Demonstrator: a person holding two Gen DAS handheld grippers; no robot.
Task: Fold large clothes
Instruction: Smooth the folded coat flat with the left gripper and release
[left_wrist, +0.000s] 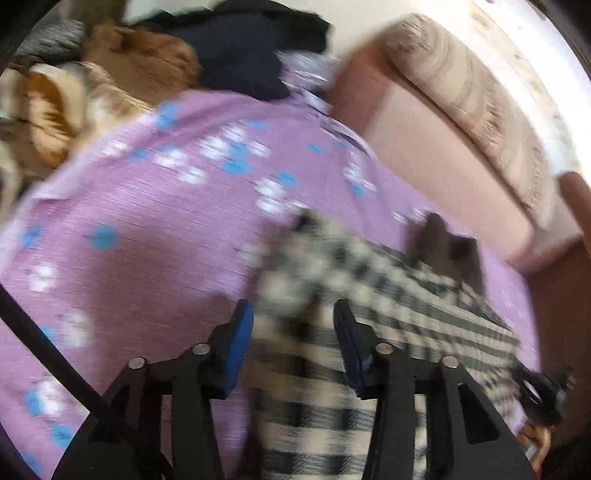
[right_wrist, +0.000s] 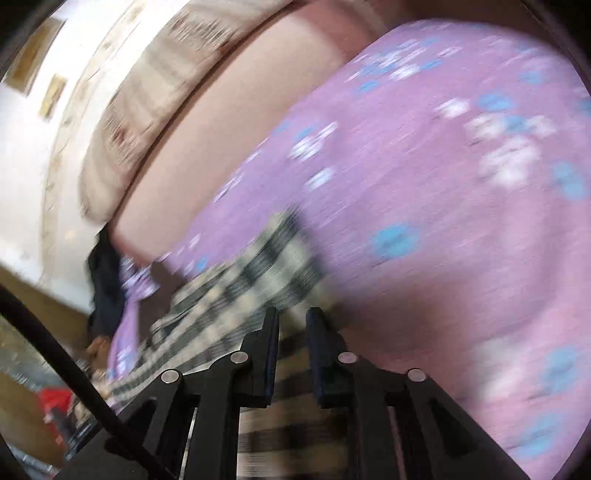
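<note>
1. Blue-padded left gripper (left_wrist: 293, 317): jaws wide apart, checked garment (left_wrist: 369, 295) between them, contact unclear through blur.
2. Right gripper (right_wrist: 291, 325): jaws narrow, checked cloth in the gap; clamped or not, cannot tell.
3. Garment spread on purple floral sheet (left_wrist: 147, 221).
4. Beyond: pink sofa back (left_wrist: 424, 140), piled clothes (left_wrist: 236, 48).

No text, label, brand, number or sign can be read in either view; both pictures are blurred.
</note>
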